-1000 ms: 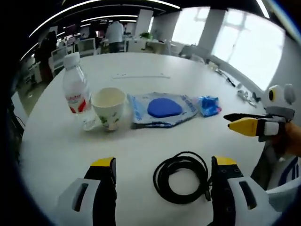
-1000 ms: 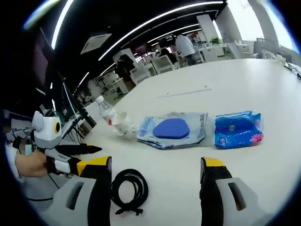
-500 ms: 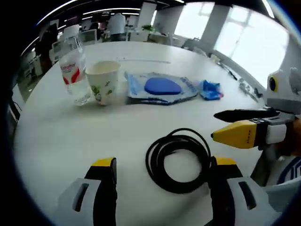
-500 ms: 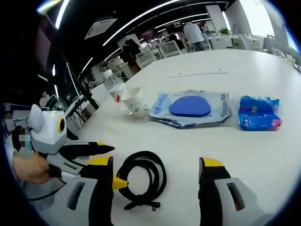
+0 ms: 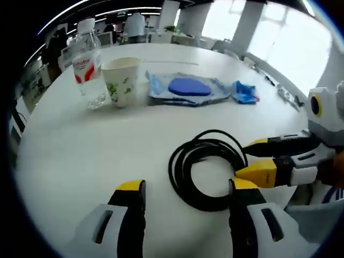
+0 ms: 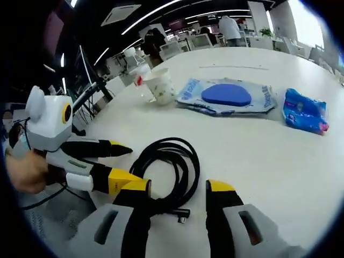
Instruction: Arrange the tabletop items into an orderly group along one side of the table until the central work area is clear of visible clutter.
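**Here, both tools converge on the coiled cable at the near edge of the bench**

Here the black coiled cable [image 5: 204,169] lies on the round white bench [image 5: 80,156], near the person and well apart from the row at the far side: a clear plastic water bottle with a red label [image 5: 87,64], a white paper cup with a leaf print [image 5: 121,80], a flat blue-and-white packet [image 5: 188,88] and a small blue wipes pack [image 5: 244,91]. The left tool [image 5: 185,191] stands with jaws parted, the coil's near arc between them and nothing gripped. In the right gripper view the right tool [image 6: 177,193] is likewise parted, straddling the coil's near strands by the plug end [image 6: 180,215]. In the left gripper view the right tool's yellow tip sits just beside the coil's right edge.

Judged from this, the cable is the item in hand. To do it well, close one tool across all strands of the bundle, so the loops do not spill, lift clear of the bench, then set it down beside the far row.
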`<state>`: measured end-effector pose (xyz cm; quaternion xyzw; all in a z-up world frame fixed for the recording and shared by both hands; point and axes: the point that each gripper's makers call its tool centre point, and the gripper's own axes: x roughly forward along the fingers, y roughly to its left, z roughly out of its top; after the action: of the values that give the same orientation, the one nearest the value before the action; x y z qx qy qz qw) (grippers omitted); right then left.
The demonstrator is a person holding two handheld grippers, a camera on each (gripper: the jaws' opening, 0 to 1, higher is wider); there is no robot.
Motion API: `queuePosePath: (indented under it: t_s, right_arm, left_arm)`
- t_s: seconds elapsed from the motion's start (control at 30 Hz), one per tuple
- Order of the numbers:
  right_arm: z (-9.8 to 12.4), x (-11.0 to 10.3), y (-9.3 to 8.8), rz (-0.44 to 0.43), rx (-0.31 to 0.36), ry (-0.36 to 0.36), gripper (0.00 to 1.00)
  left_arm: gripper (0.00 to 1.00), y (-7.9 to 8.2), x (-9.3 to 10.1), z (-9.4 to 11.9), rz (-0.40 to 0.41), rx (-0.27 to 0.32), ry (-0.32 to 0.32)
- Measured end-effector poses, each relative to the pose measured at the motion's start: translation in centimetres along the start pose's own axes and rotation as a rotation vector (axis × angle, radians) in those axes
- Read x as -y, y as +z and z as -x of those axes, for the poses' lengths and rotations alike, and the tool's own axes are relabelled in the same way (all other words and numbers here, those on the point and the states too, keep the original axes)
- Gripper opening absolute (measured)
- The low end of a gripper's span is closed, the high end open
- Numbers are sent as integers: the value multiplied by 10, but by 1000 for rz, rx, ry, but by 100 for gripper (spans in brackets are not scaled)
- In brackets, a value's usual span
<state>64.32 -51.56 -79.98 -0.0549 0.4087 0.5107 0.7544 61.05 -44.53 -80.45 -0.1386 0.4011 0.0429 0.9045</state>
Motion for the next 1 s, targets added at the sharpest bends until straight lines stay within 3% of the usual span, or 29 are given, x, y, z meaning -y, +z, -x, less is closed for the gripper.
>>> queuePosePath:
  t_s: [0.07, 0.17, 0.2, 0.27, 0.43, 0.53, 0.57, 0.63, 0.67, 0.77, 1.0]
  right_arm:
    - [0, -2, -1, 1, -7, 2, 30]
    - [1, -2, -5, 4, -18, -8, 28]
    - [2, 1, -8, 1, -31, -25, 26]
    - [2, 7, -7, 20, -24, -48, 19]
    - [0, 15, -4, -65, -22, -56, 14]
    - [1, 17, -1, -97, -19, -60, 6]
    - [2, 19, 1, -104, -14, -69, 3]
    - [4, 6, 1, -206, -35, -8, 2]
    - [8, 6, -1, -189, -33, -25, 0]
    - [12, 0, 2, -177, -19, -5, 0]
    - [21, 0, 21, -190, 28, 27, 0]
  left_arm:
    - [51, 2, 2, 0, 27, 8, -9]
    - [34, -2, 11, -2, 58, -14, -56]
    - [31, -1, 6, -2, 45, -4, -17]
    - [28, -2, 5, -2, 44, 8, -11]
    - [14, -3, -6, -2, 76, 21, 19]
    - [12, -3, -7, -1, 190, 16, -4]
    - [12, -4, -9, 0, 198, 17, -6]
    - [6, -6, -8, -1, 190, 8, -13]
    - [6, -6, -8, 0, 199, 10, -8]
    - [4, -6, -9, 3, 336, 0, -6]
    - [1, 9, -7, 12, 327, 29, -21]
